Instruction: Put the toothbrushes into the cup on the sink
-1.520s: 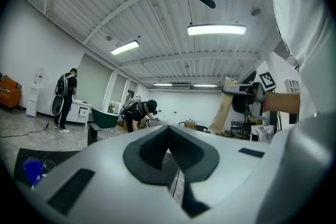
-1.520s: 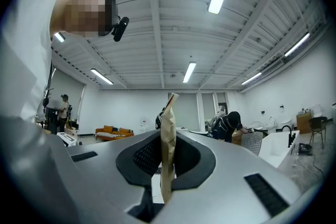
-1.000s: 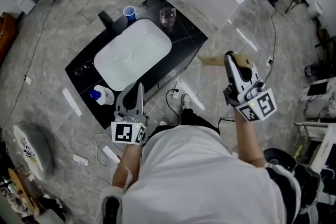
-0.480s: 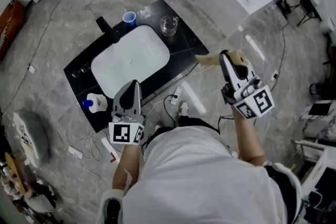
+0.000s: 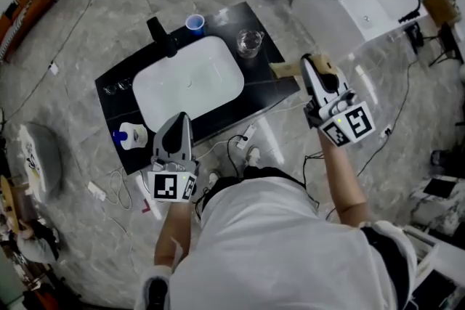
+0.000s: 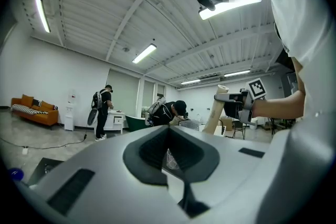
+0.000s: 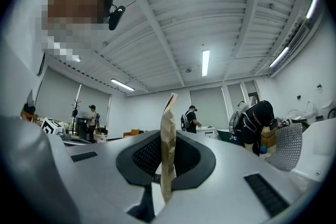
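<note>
The right tongs (image 5: 307,63) are closed flat on a thin tan paper packet (image 5: 285,70); in the right gripper view the packet (image 7: 168,113) stands on edge between the two dark pads (image 7: 149,155), pinched at its lower part, its top rising above the tongs (image 7: 168,136); what the paper wraps does not show, so no bare toothbrush can be made out. In the head view the packet juts from the tips toward the right corner of the black worktop (image 5: 269,76), above it and touching nothing else. The left tongs (image 5: 179,120) are closed tip to tip with nothing in them; the left gripper view shows the tongs (image 6: 168,129) meeting in a narrow line, bare. They hang over the front edge of the worktop, just short of the white basin (image 5: 189,82). From the left gripper view the right tongs (image 6: 231,98) and the packet (image 6: 215,113) show off to the right, the packet upright. On the worktop, a clear glass cup (image 5: 249,41) stands at the back right, nearest the packet; a blue cup (image 5: 195,23) stands at the back rim beside the black tap (image 5: 161,36); both look empty from above; a white bottle with a blue cap (image 5: 131,134) sits at the front left corner. Cables and a power strip (image 5: 247,134) lie on the grey floor (image 5: 80,25) in front.
</note>
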Demonstrator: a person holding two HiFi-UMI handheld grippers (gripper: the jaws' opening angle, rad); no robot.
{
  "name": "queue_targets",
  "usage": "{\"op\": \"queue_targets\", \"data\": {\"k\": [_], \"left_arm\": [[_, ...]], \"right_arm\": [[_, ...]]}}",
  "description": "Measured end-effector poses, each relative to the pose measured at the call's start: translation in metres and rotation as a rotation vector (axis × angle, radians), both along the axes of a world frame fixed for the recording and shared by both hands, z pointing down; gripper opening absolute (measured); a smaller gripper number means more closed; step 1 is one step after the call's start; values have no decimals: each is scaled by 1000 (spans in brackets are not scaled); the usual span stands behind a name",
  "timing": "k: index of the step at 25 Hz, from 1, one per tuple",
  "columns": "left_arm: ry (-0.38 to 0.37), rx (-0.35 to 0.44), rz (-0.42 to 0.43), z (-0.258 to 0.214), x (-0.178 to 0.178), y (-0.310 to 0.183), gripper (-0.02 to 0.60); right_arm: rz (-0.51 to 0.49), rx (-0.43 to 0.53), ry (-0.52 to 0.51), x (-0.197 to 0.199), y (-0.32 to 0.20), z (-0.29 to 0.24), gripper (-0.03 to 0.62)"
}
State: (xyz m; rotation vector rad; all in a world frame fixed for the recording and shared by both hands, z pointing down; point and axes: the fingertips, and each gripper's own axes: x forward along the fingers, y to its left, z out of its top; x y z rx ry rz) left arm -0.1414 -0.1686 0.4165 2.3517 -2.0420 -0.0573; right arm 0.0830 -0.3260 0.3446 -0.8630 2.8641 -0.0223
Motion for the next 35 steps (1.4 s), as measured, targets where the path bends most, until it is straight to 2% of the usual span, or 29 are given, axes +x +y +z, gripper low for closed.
{"op": "queue_targets", "data": {"k": [6,16,22,29,35], "left_arm": [[-19,-24,-73,1,-4,-3,2],[-41,-86,-159,9,-6,0,2],[0,-87,-219,3,-8,-2,2],[-30,-94,-263,0,-13,0,2],[-26,-116,-287,5,-13,3,2]], "right_arm": [[-54,-34,-23,-22,-54,20,44],[-72,-80,-13,-55,-131,71,44],[-78,-123,-37,-70,-160,96,44],[-82,-182,-36,-88,-184,133,44],[-85,-305,-62,-94,-196,172,44]]}}
